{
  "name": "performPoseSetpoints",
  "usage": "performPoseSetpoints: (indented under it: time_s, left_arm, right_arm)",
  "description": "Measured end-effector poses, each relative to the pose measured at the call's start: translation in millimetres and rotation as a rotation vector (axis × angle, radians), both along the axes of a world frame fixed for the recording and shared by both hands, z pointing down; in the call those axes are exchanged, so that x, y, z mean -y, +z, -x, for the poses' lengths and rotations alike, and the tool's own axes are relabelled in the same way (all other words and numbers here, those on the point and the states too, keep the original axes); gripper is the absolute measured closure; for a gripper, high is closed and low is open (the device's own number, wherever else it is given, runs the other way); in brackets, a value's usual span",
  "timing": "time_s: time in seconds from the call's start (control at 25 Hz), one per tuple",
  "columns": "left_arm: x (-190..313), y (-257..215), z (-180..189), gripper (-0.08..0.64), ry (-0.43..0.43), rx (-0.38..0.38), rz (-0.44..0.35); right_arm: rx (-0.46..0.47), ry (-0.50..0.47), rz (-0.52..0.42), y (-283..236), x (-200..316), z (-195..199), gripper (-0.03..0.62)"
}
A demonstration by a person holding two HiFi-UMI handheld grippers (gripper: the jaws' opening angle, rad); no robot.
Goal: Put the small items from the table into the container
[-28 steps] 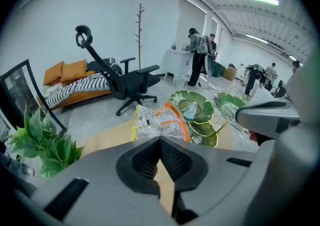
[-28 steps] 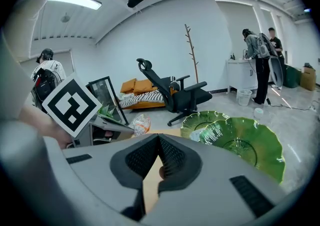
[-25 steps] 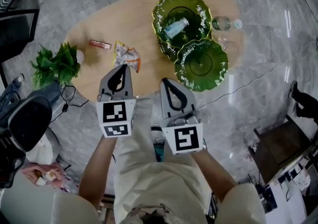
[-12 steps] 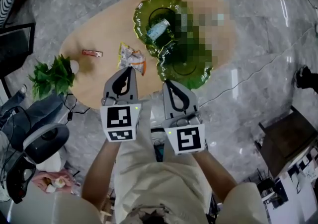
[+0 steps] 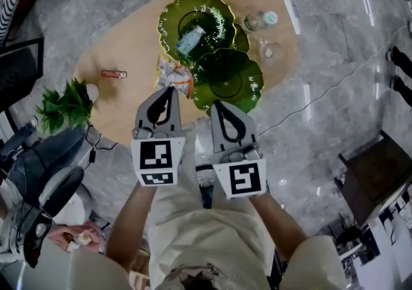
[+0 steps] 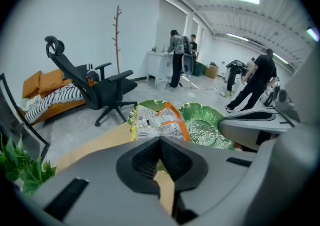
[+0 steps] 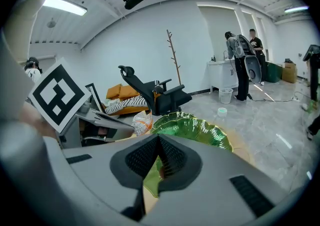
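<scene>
Two grippers in head view: left gripper [image 5: 170,89] and right gripper [image 5: 216,105], both with jaws together and nothing held, hovering over the near edge of the table [image 5: 132,38]. The landmark is the front green dish [image 5: 226,80]. The snack packet [image 5: 172,75] lies at its left rim, seemingly touching, just ahead of the left gripper's tip. A small red bar [image 5: 113,74] lies well left of the dish. The rear green dish [image 5: 193,22] sits behind it, rims overlapping, with a blue-white packet [image 5: 190,39] inside. A bottle [image 5: 261,20] and a clear glass [image 5: 267,52] stand behind-right of it.

Left gripper view: jaws pressed together and empty. Snack packet [image 6: 159,122] straight ahead, just left of the front dish [image 6: 202,126].

Right gripper view: jaws together and empty. Front dish [image 7: 192,125] dead ahead, snack packet [image 7: 141,122] at its left.

Risks: the jaws need to open before any pick, since a closed tip would likely just shove the crinkly packet against the dish rim. Thin foil may slip from a shallow pinch. The grippers sit near each other and could knock. A wide swing past the dish could tip the glass.

Surface: light wood oval table on a grey marble-look floor. Room: open office with a black swivel chair [image 6: 95,89], a plant [image 5: 64,102] well left of the dish, and people standing far beyond it.
</scene>
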State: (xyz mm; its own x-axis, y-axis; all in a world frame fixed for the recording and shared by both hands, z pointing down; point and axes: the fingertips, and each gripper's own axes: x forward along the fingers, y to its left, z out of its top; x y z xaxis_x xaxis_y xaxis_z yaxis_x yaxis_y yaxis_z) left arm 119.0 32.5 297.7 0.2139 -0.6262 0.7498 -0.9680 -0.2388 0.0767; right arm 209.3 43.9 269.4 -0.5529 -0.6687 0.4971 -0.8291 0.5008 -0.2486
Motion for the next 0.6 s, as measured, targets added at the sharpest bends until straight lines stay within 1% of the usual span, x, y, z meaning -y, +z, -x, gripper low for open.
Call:
performPoseSetpoints:
  time_s: [0.28, 0.6]
  left_arm:
    - [7, -3, -24, 0.554, 0.028, -0.019, 0.001]
    - [9, -5, -50, 0.554, 0.114, -0.020, 0.010]
  right_arm:
    - [0.001, 0.013, 0.007, 4, 5, -15, 0.586]
    - [0.004, 0.018, 0.005, 5, 16, -19, 0.586]
